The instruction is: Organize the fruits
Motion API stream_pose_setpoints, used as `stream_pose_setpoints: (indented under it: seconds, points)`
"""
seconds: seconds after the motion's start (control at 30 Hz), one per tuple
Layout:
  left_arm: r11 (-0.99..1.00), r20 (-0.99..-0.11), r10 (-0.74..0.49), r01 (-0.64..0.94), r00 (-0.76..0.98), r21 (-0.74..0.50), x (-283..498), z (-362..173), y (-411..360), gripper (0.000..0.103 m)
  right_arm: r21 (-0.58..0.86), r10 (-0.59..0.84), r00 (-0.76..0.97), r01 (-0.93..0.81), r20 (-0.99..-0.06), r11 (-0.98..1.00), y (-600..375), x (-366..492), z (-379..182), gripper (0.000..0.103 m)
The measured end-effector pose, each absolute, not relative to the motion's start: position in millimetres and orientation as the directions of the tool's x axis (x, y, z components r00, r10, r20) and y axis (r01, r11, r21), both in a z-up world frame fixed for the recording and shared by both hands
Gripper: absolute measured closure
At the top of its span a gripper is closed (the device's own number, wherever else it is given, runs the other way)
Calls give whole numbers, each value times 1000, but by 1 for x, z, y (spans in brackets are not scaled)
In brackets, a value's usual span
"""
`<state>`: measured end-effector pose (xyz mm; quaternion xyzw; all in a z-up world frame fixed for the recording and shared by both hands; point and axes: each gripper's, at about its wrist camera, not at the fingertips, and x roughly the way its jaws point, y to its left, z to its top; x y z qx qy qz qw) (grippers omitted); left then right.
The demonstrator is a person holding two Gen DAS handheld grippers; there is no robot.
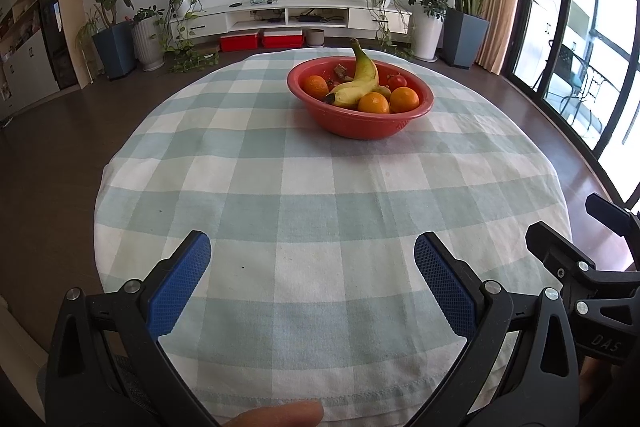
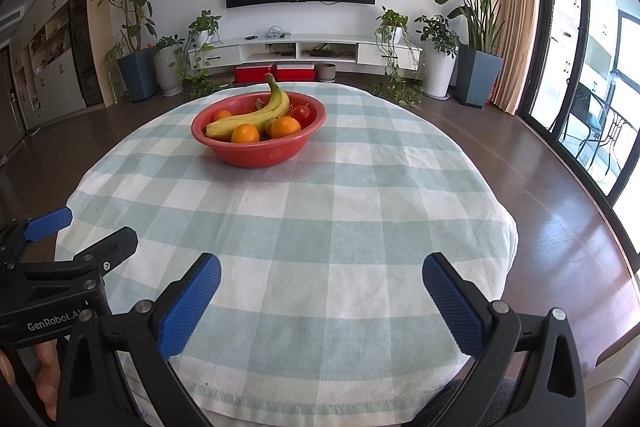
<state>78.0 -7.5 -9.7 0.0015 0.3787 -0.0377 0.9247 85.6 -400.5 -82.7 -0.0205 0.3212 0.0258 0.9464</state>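
In the lower part of each frame, the left tool (image 1: 312, 253) and right tool (image 2: 322, 273) gape wide and empty above a checked desk (image 1: 320, 195). A red bowl (image 1: 360, 121) holding a banana (image 1: 358, 83), oranges (image 1: 404, 99) and a tomato (image 1: 397, 81) sits upper centre, well apart from both.

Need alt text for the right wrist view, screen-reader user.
A red bowl holding a banana, oranges and a tomato sits on a checked tablecloth. The open right gripper hangs empty near the table's front edge, the left gripper beside it.
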Motion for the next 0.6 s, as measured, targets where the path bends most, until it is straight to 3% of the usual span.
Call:
stream_pose_setpoints:
  seconds: [0.6]
  points:
    - [997, -704, -69, 71, 707, -27, 79, -15, -2, 0, -21, 34, 789, -59, -614, 998, -402, 84, -81, 0]
